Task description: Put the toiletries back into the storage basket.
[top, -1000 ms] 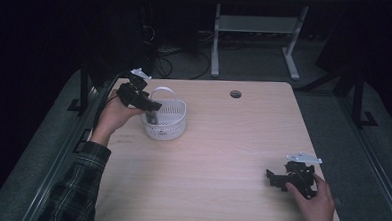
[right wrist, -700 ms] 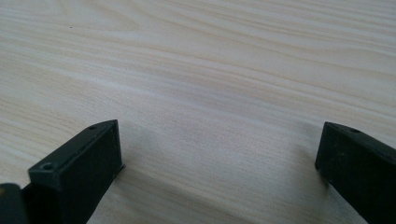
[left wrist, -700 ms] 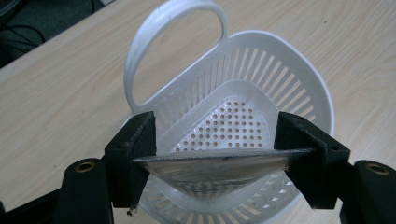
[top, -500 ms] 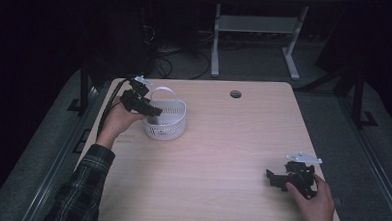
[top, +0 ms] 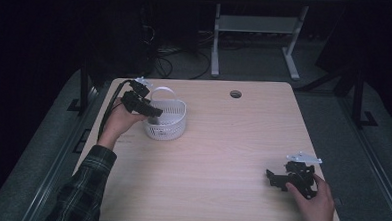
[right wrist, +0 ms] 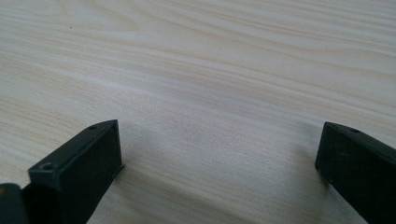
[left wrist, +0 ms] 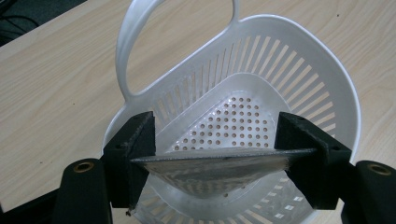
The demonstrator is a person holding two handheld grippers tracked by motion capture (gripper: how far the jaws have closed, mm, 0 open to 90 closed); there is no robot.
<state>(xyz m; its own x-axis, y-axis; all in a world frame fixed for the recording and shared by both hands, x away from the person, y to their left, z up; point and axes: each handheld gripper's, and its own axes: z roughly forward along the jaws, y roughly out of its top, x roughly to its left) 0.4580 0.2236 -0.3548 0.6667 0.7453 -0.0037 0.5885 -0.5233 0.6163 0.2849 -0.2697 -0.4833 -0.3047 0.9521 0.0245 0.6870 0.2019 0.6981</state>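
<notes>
High view: the left gripper point(top: 151, 111) sits at the near-left rim of the white basket point(top: 169, 123), which stands on the table point(top: 222, 156) at about ten o'clock from the table's centre. Compared with the frames one second and half a second earlier, the left hand has drawn slightly toward the left edge and the forearm has straightened; the basket appears to have turned a little, its handle point(top: 162, 91) now arching at the far-left side.

Left gripper view: the jaws are spread wide yet braced against a flat, grey, perforated insert point(left wrist: 224, 161) — a triangular strainer plate that spans the gap between them, hovering just over the basket's slotted bowl point(left wrist: 280, 65). The jaws are therefore grasping the insert, not released. Judged from this, the insert is being seated into, or lifted out of, the basket; which one cannot be told.

The right gripper point(top: 275, 178) rests low near the table's four-o'clock corner, jaws parted over bare wood point(right wrist: 210, 93), holding nothing.

Clearances — the basket lies near the table's left edge, so room is tight at nine o'clock; the broad centre toward three o'clock is free. A cable hole point(top: 235, 94) lies at twelve o'clock, well apart.
</notes>
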